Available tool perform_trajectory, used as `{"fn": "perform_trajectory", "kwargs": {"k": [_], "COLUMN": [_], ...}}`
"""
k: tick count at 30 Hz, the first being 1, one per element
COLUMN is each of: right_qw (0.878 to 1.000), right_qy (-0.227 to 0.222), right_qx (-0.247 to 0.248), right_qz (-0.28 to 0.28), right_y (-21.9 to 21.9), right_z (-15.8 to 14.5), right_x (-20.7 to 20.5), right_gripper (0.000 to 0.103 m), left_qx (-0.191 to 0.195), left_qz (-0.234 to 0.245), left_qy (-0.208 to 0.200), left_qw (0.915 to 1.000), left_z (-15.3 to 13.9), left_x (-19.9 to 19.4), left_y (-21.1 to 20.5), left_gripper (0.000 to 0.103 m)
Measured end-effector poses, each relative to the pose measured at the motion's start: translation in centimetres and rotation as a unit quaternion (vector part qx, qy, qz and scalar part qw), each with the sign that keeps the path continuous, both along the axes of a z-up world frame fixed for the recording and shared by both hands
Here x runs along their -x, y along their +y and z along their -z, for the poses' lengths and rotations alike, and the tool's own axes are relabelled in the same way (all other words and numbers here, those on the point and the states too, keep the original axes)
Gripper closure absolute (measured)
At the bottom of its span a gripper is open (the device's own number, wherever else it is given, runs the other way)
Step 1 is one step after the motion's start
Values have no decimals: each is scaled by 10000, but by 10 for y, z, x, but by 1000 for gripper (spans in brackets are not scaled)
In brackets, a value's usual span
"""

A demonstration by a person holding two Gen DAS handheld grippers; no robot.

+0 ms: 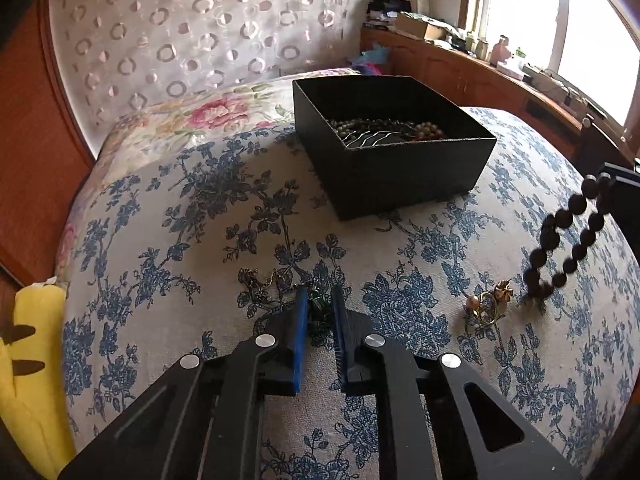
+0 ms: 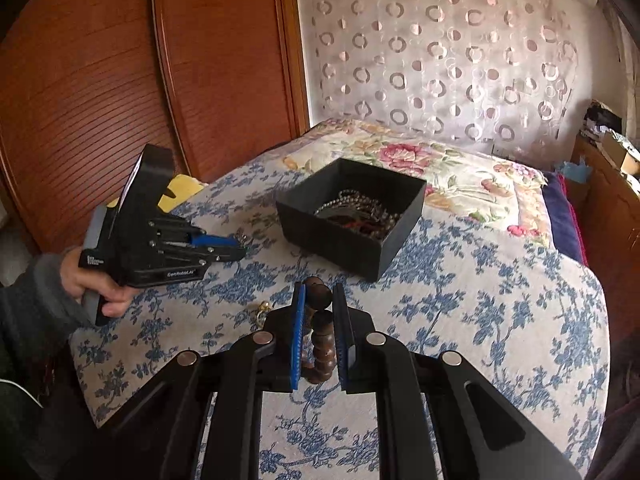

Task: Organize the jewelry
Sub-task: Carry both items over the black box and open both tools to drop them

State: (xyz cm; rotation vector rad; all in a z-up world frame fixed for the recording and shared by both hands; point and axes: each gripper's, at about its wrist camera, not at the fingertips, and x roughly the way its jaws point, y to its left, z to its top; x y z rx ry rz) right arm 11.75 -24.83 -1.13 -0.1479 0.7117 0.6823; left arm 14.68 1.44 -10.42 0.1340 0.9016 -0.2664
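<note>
Dark bead bracelet aloft; open black box holding jewelry

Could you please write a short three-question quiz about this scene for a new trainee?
1. True or false: the black box is empty.
2. What hangs from the right hand-held gripper? A) a dark bead bracelet B) a watch C) a spoon
3. Fill in: the left hand-held gripper is closed on a small ___ piece of jewelry on the bedspread.

Key: 1 false, it already holds beaded jewelry. 2 A. 3 green.
</note>
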Motion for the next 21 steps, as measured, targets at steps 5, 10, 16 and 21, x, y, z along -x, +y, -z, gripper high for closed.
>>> {"fn": "perform_trajectory", "kwargs": {"k": [5, 10, 16, 21], "right_qw": [9999, 9996, 9989, 9978], "right_qy": [-123, -247, -455, -620], "right_qx": [-32, -93, -112, -231], "right_qz": [-8, 19, 12, 42], "right_y": [1, 2, 6, 7], "right_z": [-10, -25, -41, -57], "right_x": [-5, -16, -29, -47], "right_gripper": [88, 88, 88, 88], "left_qx": [160, 311, 532, 577], "left_qz": [-51, -106, -68, -21], "left_qy": [-34, -216, -488, -723], "left_qw": [9999, 9992, 9974, 9957], "left_z": [-6, -24, -53, -72], "left_x": [0, 2, 0, -9], "left_y": [2, 4, 3, -2], "left_gripper": [98, 98, 98, 98]}}
